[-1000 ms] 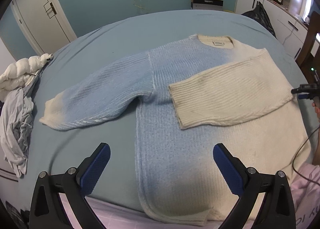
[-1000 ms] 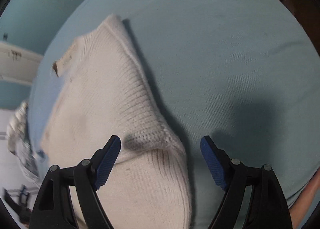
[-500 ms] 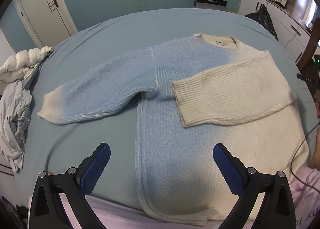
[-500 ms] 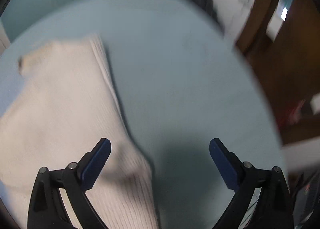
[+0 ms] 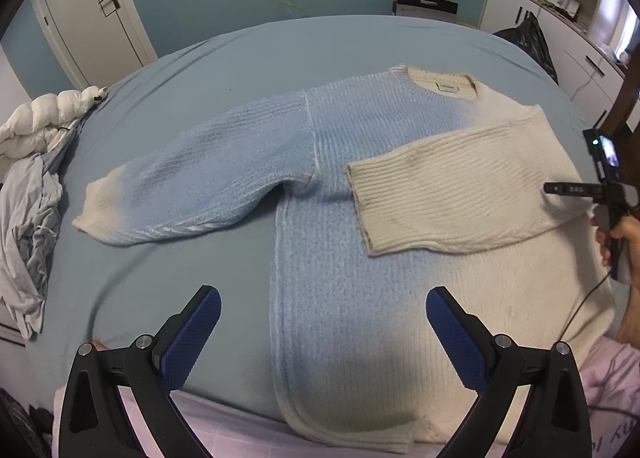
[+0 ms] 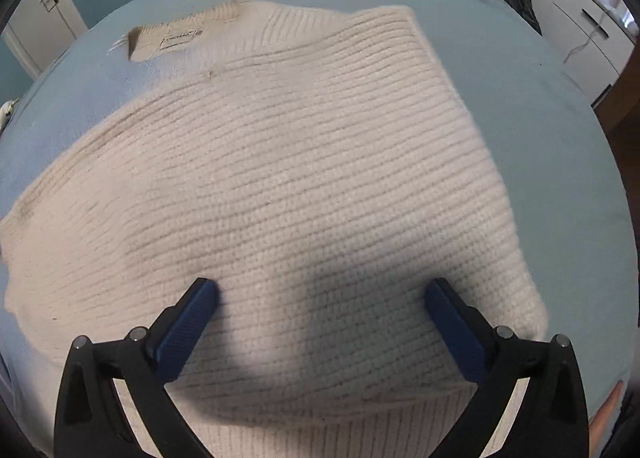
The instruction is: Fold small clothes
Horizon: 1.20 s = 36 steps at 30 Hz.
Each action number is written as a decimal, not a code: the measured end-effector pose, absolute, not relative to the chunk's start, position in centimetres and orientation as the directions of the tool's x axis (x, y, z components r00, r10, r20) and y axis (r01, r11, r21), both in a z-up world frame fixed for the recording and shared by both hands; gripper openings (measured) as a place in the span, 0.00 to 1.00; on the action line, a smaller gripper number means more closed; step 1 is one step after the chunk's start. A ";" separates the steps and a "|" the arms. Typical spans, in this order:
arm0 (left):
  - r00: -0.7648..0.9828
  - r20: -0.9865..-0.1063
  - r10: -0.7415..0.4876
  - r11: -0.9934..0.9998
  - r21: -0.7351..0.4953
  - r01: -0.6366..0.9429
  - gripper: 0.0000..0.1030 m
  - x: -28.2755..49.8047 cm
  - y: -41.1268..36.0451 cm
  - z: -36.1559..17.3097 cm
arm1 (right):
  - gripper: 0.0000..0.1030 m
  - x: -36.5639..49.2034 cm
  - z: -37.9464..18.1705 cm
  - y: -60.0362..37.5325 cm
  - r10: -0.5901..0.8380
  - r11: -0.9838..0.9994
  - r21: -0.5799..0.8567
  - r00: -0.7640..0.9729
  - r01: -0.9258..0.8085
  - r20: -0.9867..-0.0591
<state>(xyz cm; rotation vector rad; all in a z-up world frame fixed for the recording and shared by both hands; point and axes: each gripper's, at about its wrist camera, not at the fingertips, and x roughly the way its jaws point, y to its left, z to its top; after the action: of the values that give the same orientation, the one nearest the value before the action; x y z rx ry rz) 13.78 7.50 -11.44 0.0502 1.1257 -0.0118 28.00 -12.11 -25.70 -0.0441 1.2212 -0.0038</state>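
A knit sweater (image 5: 340, 218), pale blue fading to cream, lies flat on the bed. Its cream right sleeve (image 5: 448, 194) is folded across the chest. Its blue left sleeve (image 5: 192, 186) lies spread out to the left. My left gripper (image 5: 323, 322) is open and empty above the sweater's lower body. My right gripper (image 6: 320, 310) is open and empty just over the folded cream sleeve (image 6: 280, 178). The right gripper also shows at the right edge of the left wrist view (image 5: 560, 189), over the sweater's right shoulder.
The bed (image 5: 280, 50) has a blue-grey sheet. A white puffy jacket (image 5: 36, 122) and grey clothes (image 5: 24, 238) lie piled at its left edge. White cabinets (image 5: 560, 30) and a black bag (image 5: 528, 38) stand at the right. A door (image 5: 92, 6) is at the far left.
My right gripper swung from the sweater's right edge and the bare sheet to over the folded cream sleeve. My left gripper stayed almost still.
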 end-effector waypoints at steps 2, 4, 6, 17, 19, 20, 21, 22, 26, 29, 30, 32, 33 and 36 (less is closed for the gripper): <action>0.422 -0.906 0.008 0.999 0.021 0.027 1.00 13.9 7.9 -11.5 | 0.99 26.8 -23.3 -12.7 -0.007 0.999 -0.019 0.315 -0.036 -0.949; 0.411 -0.911 0.012 1.000 0.022 0.020 1.00 13.9 8.3 -11.2 | 0.99 26.7 -19.9 -11.9 0.004 0.998 -0.015 0.332 -0.055 -0.943; 0.430 -0.902 0.028 0.999 0.034 0.006 1.00 13.6 8.8 -10.4 | 0.99 24.7 -15.0 -9.5 0.030 0.996 0.000 0.352 -0.086 -0.936; 0.525 -0.851 0.012 0.999 0.030 0.025 1.00 11.2 9.3 -6.3 | 0.99 10.6 10.6 -13.6 0.278 0.960 0.246 0.554 -0.132 -0.785; 0.535 -0.845 0.005 0.999 0.027 0.034 1.00 10.7 9.2 -6.0 | 0.99 8.0 12.5 -13.8 0.250 0.968 0.215 0.595 -0.130 -0.764; 0.533 -0.846 0.001 0.999 0.022 0.033 1.00 10.6 9.2 -5.9 | 0.99 7.6 12.1 -13.5 0.220 0.975 0.184 0.599 -0.123 -0.770; 0.533 -0.846 -0.003 0.999 0.016 0.031 1.00 10.5 9.3 -5.9 | 0.99 8.1 11.1 -13.4 0.185 0.983 0.154 0.594 -0.104 -0.783; 0.534 -0.845 -0.009 1.000 0.008 0.030 1.00 10.3 9.4 -5.8 | 0.99 7.3 11.6 -13.3 0.152 0.988 0.129 0.585 -0.082 -0.797; 0.552 -0.834 -0.007 0.999 0.016 0.037 1.00 9.6 9.5 -5.1 | 0.99 5.7 9.1 -17.1 0.139 0.987 0.160 0.620 -0.022 -0.772; 0.559 -0.829 -0.002 0.999 0.020 0.033 1.00 9.3 9.7 -5.0 | 0.99 5.7 6.4 -17.3 0.164 0.974 0.223 0.595 0.027 -0.787; 0.557 -0.831 -0.002 0.999 0.018 0.030 1.00 9.3 9.8 -5.0 | 0.99 5.7 5.4 -17.0 0.180 0.969 0.245 0.571 0.039 -0.801; 0.553 -0.833 -0.002 1.000 0.012 0.023 1.00 9.3 10.1 -5.1 | 0.99 5.8 3.4 -16.1 0.234 0.953 0.299 0.515 0.044 -0.824; 0.552 -0.834 -0.002 1.000 0.010 0.020 1.00 9.3 10.2 -5.2 | 0.99 5.4 3.0 -15.7 0.256 0.947 0.319 0.506 0.040 -0.824; 0.549 -0.836 0.017 1.000 0.020 -0.001 1.00 9.4 10.8 -5.4 | 0.99 5.5 1.0 -14.1 0.231 0.961 0.274 0.502 0.014 -0.833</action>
<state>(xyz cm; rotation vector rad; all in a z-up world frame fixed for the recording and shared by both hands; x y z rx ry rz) 9.39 10.81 -5.40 0.0181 0.9898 0.0107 5.51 -14.10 1.01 0.2594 1.0392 0.1329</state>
